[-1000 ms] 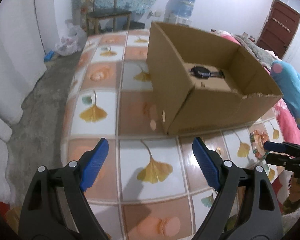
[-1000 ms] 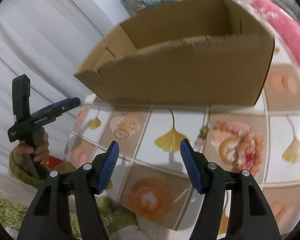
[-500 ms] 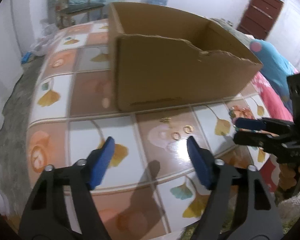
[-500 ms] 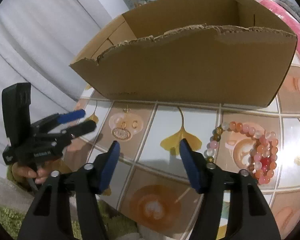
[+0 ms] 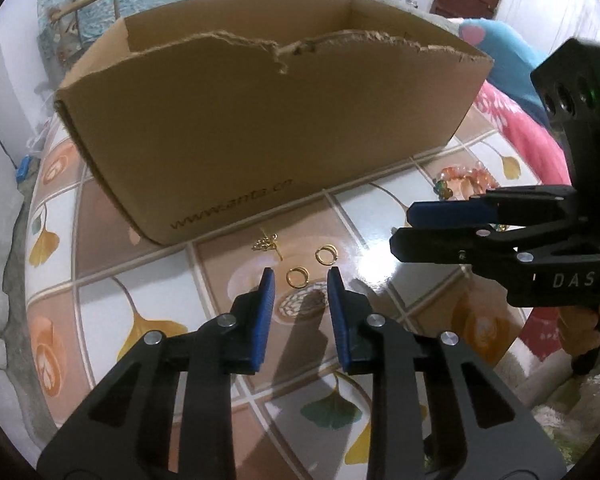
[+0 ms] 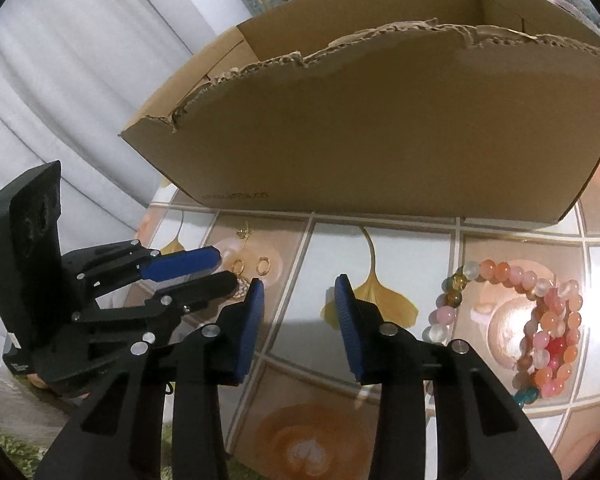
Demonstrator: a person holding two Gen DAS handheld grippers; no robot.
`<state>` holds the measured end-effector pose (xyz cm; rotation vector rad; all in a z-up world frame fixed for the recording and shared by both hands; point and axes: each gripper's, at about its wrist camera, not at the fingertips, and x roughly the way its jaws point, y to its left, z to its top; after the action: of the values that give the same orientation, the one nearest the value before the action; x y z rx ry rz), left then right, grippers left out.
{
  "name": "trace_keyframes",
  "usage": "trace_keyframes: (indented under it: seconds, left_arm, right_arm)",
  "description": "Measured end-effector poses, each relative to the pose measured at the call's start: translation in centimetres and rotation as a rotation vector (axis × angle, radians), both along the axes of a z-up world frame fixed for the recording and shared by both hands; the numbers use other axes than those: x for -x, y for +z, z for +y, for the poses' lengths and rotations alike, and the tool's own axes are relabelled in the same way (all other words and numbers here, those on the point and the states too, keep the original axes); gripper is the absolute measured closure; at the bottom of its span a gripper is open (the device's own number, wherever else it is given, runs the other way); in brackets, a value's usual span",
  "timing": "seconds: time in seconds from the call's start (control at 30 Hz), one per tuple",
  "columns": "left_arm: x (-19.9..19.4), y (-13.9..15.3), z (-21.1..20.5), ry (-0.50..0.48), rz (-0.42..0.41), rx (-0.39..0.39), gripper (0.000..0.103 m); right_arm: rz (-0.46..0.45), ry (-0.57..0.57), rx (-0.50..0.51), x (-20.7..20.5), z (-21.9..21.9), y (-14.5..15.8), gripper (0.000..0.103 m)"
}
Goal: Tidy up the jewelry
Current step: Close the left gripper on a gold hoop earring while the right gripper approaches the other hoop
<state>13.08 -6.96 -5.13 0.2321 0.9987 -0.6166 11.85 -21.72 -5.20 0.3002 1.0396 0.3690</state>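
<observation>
Two small gold hoop earrings (image 5: 297, 277) (image 5: 325, 255) and a gold chain piece (image 5: 265, 244) lie on the tiled table in front of an open cardboard box (image 5: 260, 128). My left gripper (image 5: 299, 280) is open, narrowed, with its blue tips either side of the nearer hoop, just short of it. My right gripper (image 6: 299, 289) is open and empty over a ginkgo-leaf tile. It also shows in the left wrist view (image 5: 404, 228). A pink and orange bead bracelet pile (image 6: 540, 320) lies right of it. The hoops (image 6: 263, 265) also show in the right wrist view.
The tiled table (image 5: 100, 312) ends at a left edge above a grey floor. A wooden chair (image 5: 80, 4) stands behind the box. Pink and blue bedding (image 5: 512, 92) lies to the right. A green rug (image 5: 580, 400) is below the table's near edge.
My left gripper has moved forward and right to the gold hoops and its jaws have narrowed. My right gripper has come lower and closer to the table, its jaws narrower too.
</observation>
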Motion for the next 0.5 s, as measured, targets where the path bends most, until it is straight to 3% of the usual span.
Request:
trace_keyframes:
  seconds: [0.5]
  left_arm:
    - [-0.43, -0.59, -0.38, 0.002, -0.034, -0.047, 0.095]
  right_arm:
    - [-0.037, 0.007, 0.021, -0.28, 0.4, 0.25, 0.067]
